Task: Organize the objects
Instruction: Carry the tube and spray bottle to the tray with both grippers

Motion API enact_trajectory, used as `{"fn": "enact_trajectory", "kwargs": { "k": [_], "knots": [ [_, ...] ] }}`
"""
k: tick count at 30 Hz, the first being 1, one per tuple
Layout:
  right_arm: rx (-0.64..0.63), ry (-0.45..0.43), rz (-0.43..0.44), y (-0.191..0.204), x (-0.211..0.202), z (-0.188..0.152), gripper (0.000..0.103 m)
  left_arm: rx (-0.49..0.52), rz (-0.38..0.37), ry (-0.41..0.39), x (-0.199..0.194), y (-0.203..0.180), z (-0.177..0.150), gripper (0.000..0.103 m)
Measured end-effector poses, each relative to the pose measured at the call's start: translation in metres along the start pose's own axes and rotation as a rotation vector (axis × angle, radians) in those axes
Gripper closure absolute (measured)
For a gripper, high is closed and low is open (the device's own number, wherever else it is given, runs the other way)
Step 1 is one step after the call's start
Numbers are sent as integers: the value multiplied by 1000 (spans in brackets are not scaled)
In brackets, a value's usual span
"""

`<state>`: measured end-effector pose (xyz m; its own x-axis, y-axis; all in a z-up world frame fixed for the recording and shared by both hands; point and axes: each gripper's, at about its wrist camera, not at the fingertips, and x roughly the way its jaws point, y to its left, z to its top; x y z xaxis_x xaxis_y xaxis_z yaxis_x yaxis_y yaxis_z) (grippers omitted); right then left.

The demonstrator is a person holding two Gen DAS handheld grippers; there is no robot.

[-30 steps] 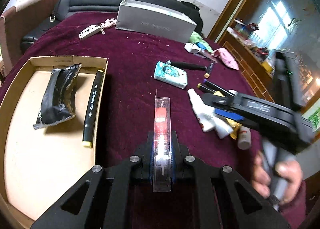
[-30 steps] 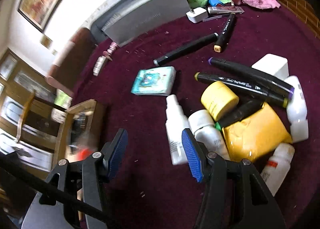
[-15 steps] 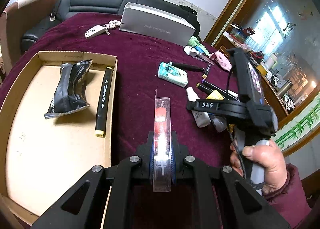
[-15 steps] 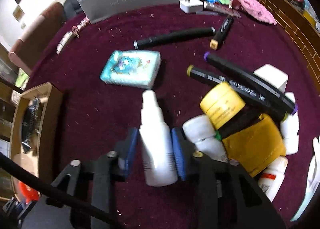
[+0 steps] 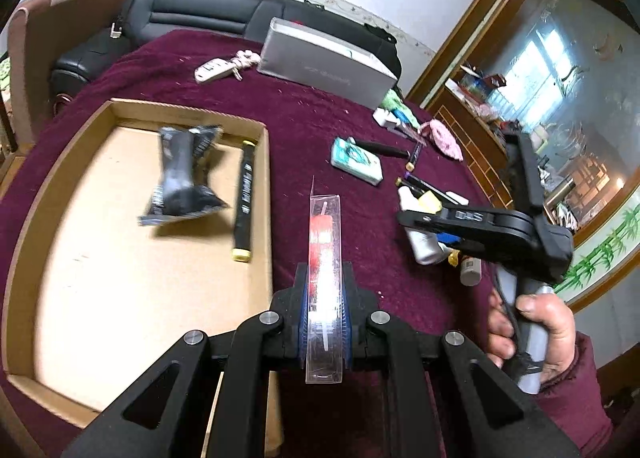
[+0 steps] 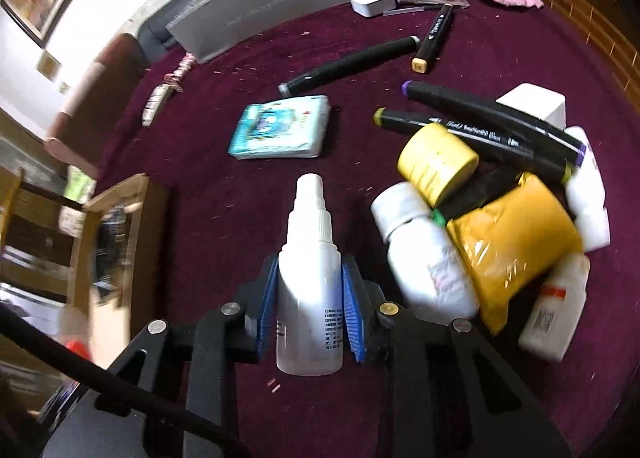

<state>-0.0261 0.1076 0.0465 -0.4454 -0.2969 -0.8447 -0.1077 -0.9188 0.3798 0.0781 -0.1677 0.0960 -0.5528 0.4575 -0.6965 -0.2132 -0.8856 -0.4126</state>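
- White spray bottle (image 6: 310, 282): pinched mid-body by right tongs (image 6: 309, 306), low over maroon surface (image 6: 224, 186); prob. light, smooth, slippery.
- Left tongs (image 5: 324, 318) pinch clear pkg (image 5: 325, 278) beside cardboard tray (image 5: 120, 278); thin, crushable.

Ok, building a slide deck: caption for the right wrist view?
Right gripper shut on a white spray bottle lying on the maroon tablecloth, beside cluttered markers and bottles.

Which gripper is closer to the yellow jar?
Right. The right gripper, its fingers shut on the white spray bottle, sits just beside the yellow jar in the pile. The left gripper holds a clear box by the cardboard tray.
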Motion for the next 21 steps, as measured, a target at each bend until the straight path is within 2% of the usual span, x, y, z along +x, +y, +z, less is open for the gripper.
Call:
{"fn": "enact_trajectory", "kwargs": {
  "k": [6, 12, 14, 17, 21],
  "knots": [
    [-31, -10, 149, 36, -27, -6, 75, 3, 103, -72, -35, 32, 20, 92],
    [-56, 45, 299, 90, -17, -4, 75, -2, 219, -73, -30, 71, 49, 92],
    [-67, 63, 324, 108, -7, -5, 75, 1, 259, -59, -18, 84, 59, 92],
    [-75, 88, 338, 133, 13, -3, 75, -15, 281, -23, -1, 105, 69, 92],
    [-78, 112, 311, 157, 41, 1, 75, -28, 296, 17, 23, 123, 77, 92]
  ]
}}
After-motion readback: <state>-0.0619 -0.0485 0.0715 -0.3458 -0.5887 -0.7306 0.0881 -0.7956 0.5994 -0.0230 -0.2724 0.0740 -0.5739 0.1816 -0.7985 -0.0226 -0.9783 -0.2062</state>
